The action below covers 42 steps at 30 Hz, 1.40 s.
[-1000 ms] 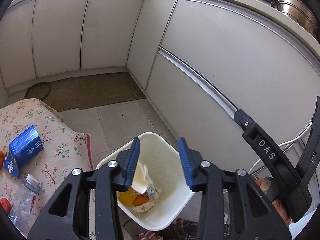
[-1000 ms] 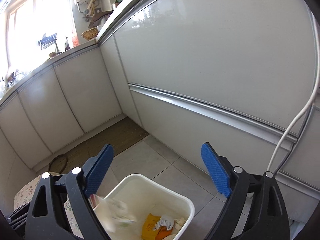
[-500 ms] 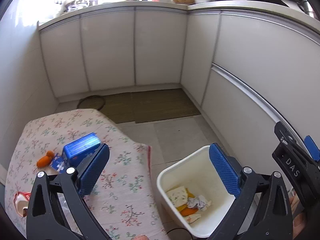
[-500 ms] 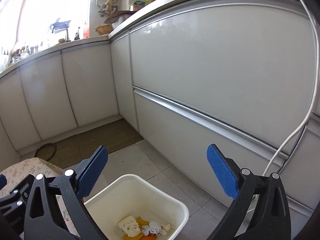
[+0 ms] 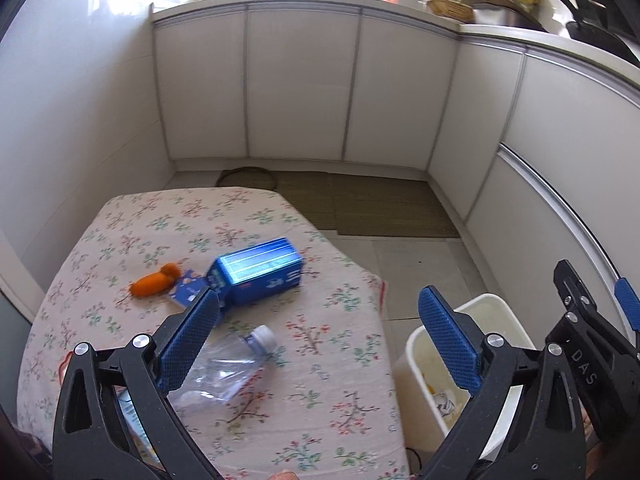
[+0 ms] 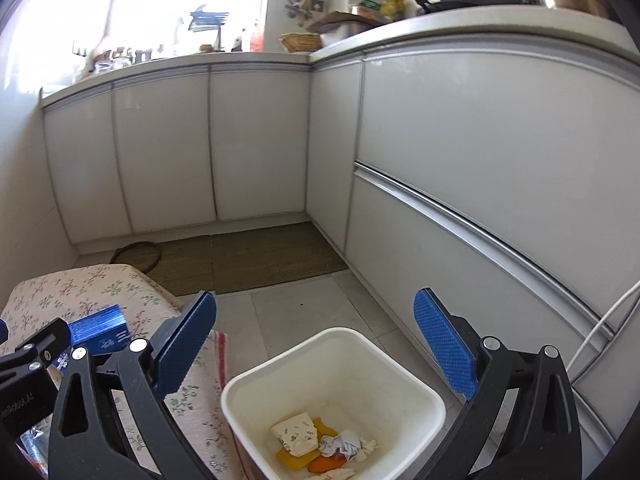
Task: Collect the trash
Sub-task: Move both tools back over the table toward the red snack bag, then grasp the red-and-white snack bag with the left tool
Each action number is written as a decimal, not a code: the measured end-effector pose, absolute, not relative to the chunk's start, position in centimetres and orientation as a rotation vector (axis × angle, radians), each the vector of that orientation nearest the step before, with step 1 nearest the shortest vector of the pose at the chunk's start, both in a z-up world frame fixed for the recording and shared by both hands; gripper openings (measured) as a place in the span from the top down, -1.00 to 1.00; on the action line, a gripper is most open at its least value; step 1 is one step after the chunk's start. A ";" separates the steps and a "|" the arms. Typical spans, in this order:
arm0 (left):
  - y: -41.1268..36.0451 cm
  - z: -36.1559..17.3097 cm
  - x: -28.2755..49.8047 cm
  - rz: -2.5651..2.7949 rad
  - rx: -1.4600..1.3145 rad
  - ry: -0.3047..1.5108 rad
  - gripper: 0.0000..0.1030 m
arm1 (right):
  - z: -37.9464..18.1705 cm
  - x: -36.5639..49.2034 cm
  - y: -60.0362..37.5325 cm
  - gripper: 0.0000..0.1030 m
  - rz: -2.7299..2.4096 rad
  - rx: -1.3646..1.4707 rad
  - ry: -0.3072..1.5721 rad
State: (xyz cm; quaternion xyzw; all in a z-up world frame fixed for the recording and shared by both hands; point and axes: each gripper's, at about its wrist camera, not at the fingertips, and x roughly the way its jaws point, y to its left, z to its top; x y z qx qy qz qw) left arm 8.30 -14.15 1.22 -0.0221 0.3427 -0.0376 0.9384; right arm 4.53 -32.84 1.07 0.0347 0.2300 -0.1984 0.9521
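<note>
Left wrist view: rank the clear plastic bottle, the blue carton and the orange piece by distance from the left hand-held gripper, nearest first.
1. Clear plastic bottle: lying crushed on the floral cloth, right by the left hand-held gripper, against its left finger.
2. Blue carton: on its side, mid-table, beyond the bottle.
3. Orange piece: left of the carton, slightly farther.

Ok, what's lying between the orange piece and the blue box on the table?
A small blue-and-white packet lies flat on the cloth between the orange piece and the blue box, against the box's near end. The left wrist view shows it.
</note>
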 end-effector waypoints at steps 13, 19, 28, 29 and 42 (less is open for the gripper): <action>-3.7 -0.8 7.0 0.113 -0.076 0.767 -0.86 | 0.4 6.0 -23.2 -0.87 -0.194 -0.061 0.504; 1.7 -2.3 6.8 0.172 -0.081 0.846 -0.86 | -0.2 6.4 -18.4 -0.87 -0.097 -0.133 0.514; 6.9 -4.7 6.4 0.052 0.083 1.063 -0.86 | -1.6 7.4 -14.4 -0.87 -0.019 -0.196 0.572; 6.9 -5.1 6.4 0.019 0.109 1.092 -0.86 | -1.7 7.6 -14.3 -0.87 -0.013 -0.196 0.579; 4.7 -9.2 7.5 -0.130 0.483 1.157 -0.73 | -5.8 10.9 -15.0 -0.87 0.225 -0.008 0.825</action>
